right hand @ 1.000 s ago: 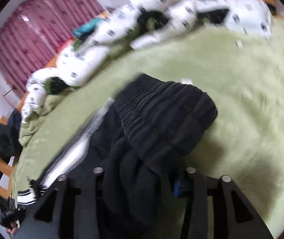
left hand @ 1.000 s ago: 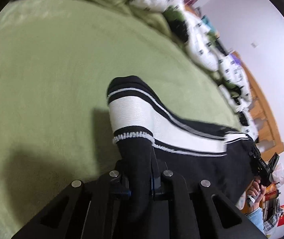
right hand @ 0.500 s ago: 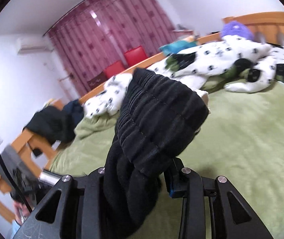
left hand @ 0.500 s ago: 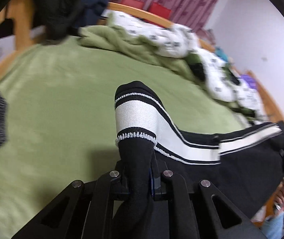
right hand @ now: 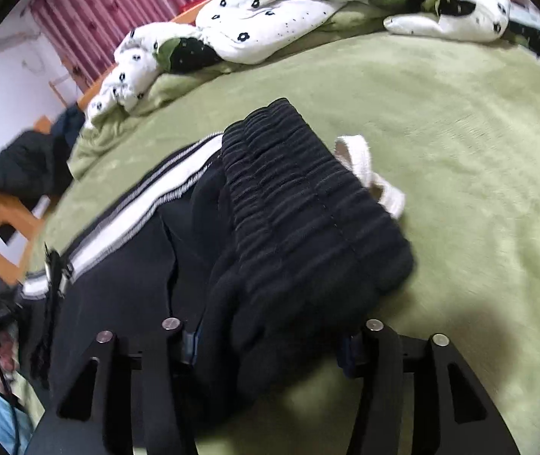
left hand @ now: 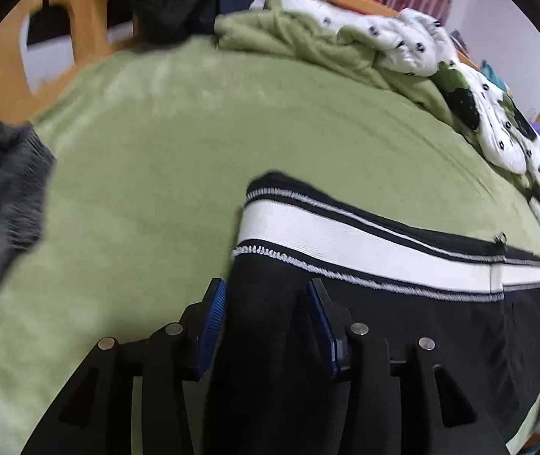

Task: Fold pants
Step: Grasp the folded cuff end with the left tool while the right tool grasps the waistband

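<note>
1. Green fleece bed cover (left hand: 179, 174): the broad flat surface that serves as the folding area; everything else rests on it or at its edge.

2. White quilt with black flower print (right hand: 308, 11), heaped with a green blanket along the far edge; judged to be pushed aside to keep the middle free.

3. Black track pants with a white side stripe (left hand: 402, 318): lying on the bed cover, stretched between the two tools, stripe running lengthwise. The leg cuff end (left hand: 266, 204) sits in front of the left tool; the black ribbed elastic waistband (right hand: 308, 212), bunched, with a white drawstring (right hand: 364, 167) poking out, lies in front of the right tool. Judged laid out long for a first fold.

4. Dark clothing (right hand: 31, 163) draped on a wooden frame beside the bed.

5. Left gripper (left hand: 266, 314): jaws opening, blue pads standing apart with the black leg fabric between them; the cloth appears loose, not pinched.

6. Right gripper (right hand: 273, 341): jaws opening, the waistband bundle lying between the fingers, apparently being released onto the cover.
</note>
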The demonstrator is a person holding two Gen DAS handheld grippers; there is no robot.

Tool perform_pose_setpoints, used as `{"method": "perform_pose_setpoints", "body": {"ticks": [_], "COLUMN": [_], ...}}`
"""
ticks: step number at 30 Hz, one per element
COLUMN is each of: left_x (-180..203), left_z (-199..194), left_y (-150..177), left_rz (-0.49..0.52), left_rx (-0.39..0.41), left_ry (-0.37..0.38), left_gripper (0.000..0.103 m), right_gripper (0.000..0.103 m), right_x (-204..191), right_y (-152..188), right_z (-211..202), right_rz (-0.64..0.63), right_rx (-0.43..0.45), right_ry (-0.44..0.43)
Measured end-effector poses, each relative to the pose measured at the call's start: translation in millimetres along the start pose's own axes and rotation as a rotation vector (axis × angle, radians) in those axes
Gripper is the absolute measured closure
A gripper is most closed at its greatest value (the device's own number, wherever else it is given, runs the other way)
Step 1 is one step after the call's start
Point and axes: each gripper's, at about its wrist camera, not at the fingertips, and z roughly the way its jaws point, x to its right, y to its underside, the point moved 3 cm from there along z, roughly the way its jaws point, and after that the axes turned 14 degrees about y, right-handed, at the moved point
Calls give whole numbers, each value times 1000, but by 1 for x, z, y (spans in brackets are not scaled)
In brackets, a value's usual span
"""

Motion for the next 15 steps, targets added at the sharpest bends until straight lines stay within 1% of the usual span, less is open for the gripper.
{"method": "perform_pose_setpoints", "body": {"ticks": [1, 2, 4, 6, 7, 8, 10, 11, 12, 13, 14, 15], "left_x": [5, 10, 20, 26, 29, 29, 30, 29, 29, 30, 31, 28], "left_z": [-14, -24, -41, -50, -52, -50, -39, -32, -25, -27, -34, -41], "left_y": [5, 10, 22, 38, 51, 62, 84, 93, 102, 107, 109, 108], "left_rz": [33, 57, 95, 119, 120, 113, 101, 104, 119, 140, 138, 111], "left_rx": [17, 32, 56, 54, 43, 30, -13, -28, -27, 9, 28, 28], "left_ry": [-7, -5, 12, 41, 55, 61, 61, 39, 6, -4, 5, 30], "left_gripper": [50, 48, 46, 43, 42, 42, 40, 39, 39, 39, 39, 39], "right_gripper": [51, 51, 51, 51, 51, 51, 51, 51, 51, 51, 50, 49], "right_x": [1, 1, 4, 1, -2, -8, -21, -27, -32, -37, -38, -38], "right_y": [3, 5, 5, -1, -5, -10, -16, -17, -16, -14, -12, -10], "right_z": [-6, -16, -38, -61, -67, -72, -69, -60, -45, -31, -13, -7], "right_rz": [-18, -34, -56, -62, -64, -72, -89, -99, -113, -126, -134, -135], "right_rx": [10, 23, 57, 133, 159, 186, 204, 198, 169, 136, 107, 112], "right_ry": [24, 43, 71, 115, 120, 105, 80, 76, 79, 94, 147, 180]}}
